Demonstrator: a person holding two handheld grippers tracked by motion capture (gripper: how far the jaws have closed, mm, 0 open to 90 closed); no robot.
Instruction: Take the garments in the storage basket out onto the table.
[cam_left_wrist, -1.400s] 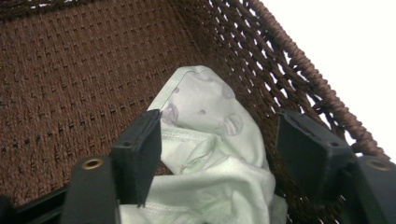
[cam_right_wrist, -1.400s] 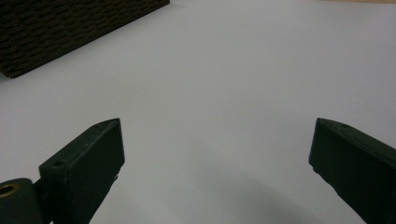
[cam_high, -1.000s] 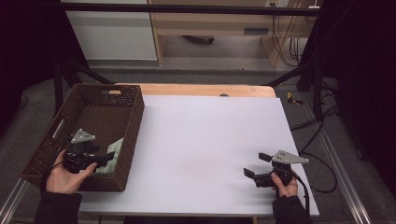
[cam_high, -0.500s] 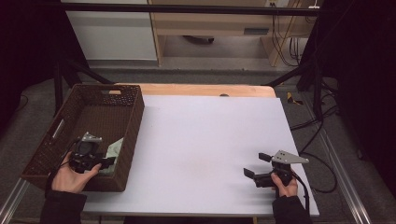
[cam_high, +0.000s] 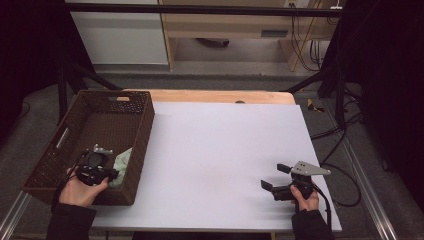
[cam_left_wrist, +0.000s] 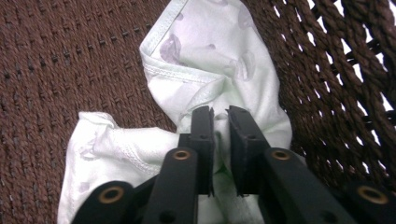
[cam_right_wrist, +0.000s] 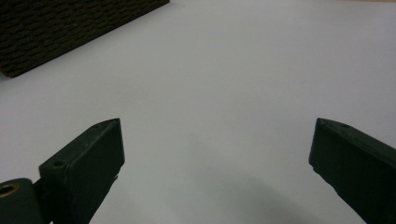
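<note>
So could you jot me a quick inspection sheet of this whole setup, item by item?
Surface: white table top, bare in the middle, with a wooden strip along its far edge.
Job's things: pale green patterned cloth lying crumpled inside the brown wicker basket at the table's left.
Clutter: nothing seen.
Grippers: left hand-held gripper is down in the basket; its jaws have just been closing and now pinch a fold of the cloth. Right hand-held gripper rests open over the table.
Cables: one trails from the right hand-held gripper; more hang at the back.
Surroundings: dark frame bars, a white cabinet, grey floor.
</note>
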